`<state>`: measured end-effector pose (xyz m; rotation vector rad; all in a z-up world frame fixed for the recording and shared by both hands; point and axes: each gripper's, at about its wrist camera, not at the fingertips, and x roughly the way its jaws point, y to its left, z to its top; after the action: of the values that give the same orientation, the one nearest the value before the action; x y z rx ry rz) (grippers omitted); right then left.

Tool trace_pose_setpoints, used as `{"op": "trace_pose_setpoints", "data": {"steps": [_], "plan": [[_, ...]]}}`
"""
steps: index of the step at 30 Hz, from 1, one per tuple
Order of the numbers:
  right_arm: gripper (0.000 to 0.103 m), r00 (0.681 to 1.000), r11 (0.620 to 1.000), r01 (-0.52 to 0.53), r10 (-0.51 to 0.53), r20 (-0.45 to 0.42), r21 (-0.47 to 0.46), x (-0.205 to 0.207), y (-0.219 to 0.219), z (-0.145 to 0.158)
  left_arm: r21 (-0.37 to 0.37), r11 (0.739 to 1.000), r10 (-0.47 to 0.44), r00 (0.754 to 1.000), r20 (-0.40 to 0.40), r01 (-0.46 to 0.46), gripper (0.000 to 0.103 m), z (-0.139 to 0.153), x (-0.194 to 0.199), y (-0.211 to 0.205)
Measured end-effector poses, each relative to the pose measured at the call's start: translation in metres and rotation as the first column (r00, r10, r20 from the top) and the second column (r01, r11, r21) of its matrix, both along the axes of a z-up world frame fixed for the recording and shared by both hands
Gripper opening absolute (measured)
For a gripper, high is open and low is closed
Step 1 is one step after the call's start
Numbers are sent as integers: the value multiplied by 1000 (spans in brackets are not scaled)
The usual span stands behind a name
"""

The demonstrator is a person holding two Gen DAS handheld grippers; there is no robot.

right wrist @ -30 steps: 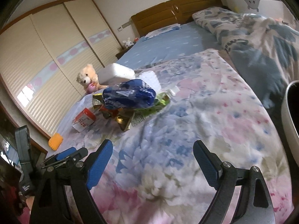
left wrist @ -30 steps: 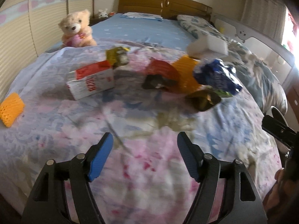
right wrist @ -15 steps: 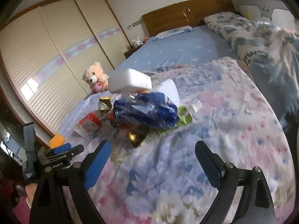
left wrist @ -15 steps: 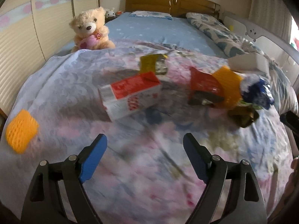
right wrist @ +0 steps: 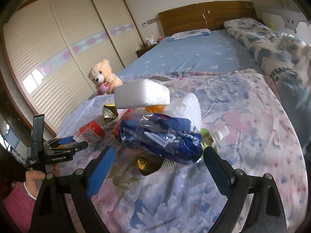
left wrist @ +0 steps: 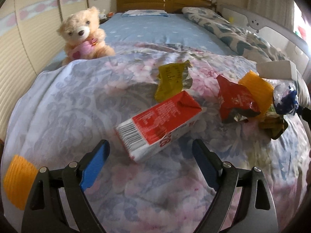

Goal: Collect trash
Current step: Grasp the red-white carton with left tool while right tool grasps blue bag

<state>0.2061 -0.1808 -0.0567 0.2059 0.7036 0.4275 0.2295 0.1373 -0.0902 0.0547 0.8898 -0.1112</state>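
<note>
Trash lies on a flowered quilt [left wrist: 68, 104]. A red and white carton [left wrist: 159, 122] lies on its side just ahead of my open, empty left gripper [left wrist: 150, 155]. Beyond it are a yellow-green wrapper [left wrist: 173, 79], a red wrapper [left wrist: 235, 101], an orange net [left wrist: 256, 87] and a white foam block [left wrist: 276, 70]. My open, empty right gripper [right wrist: 158, 160] faces a crumpled blue plastic bag [right wrist: 161, 137], with the foam block [right wrist: 141, 94], a clear plastic piece [right wrist: 186, 106] and a gold wrapper [right wrist: 147, 165] around it. The left gripper [right wrist: 72, 144] and carton [right wrist: 91, 134] show at left.
A teddy bear [left wrist: 85, 33] sits at the quilt's far left edge. Another orange net [left wrist: 18, 176] lies at the near left. A folded patterned duvet [right wrist: 272, 44] lies along the right. Wardrobe doors [right wrist: 58, 58] stand left, a wooden headboard [left wrist: 165, 0] at the back.
My left gripper moved forward and left, bringing the carton close in front of its fingers. My right gripper moved up to the blue bag. Both stayed open.
</note>
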Motion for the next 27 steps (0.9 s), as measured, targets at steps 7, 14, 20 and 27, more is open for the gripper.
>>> {"op": "trace_pose_setpoints", "data": {"steps": [7, 14, 20, 27], "plan": [[68, 1000, 1000, 12, -13, -3, -20, 6, 4, -4, 30, 999, -15, 999, 28, 14, 41, -1, 1, -14], [23, 1000, 999, 11, -11, -20, -31, -1, 4, -7, -15, 1000, 6, 1000, 19, -6, 15, -3, -16, -23], [21, 1000, 1000, -12, 12, -12, -20, -15, 3, -5, -37, 999, 18, 1000, 16, -17, 15, 0, -44, -36], [20, 999, 999, -36, 35, -35, -14, -28, 5, -12, -105, 993, 61, 998, 2, -60, 15, 0, -64, -39]]}}
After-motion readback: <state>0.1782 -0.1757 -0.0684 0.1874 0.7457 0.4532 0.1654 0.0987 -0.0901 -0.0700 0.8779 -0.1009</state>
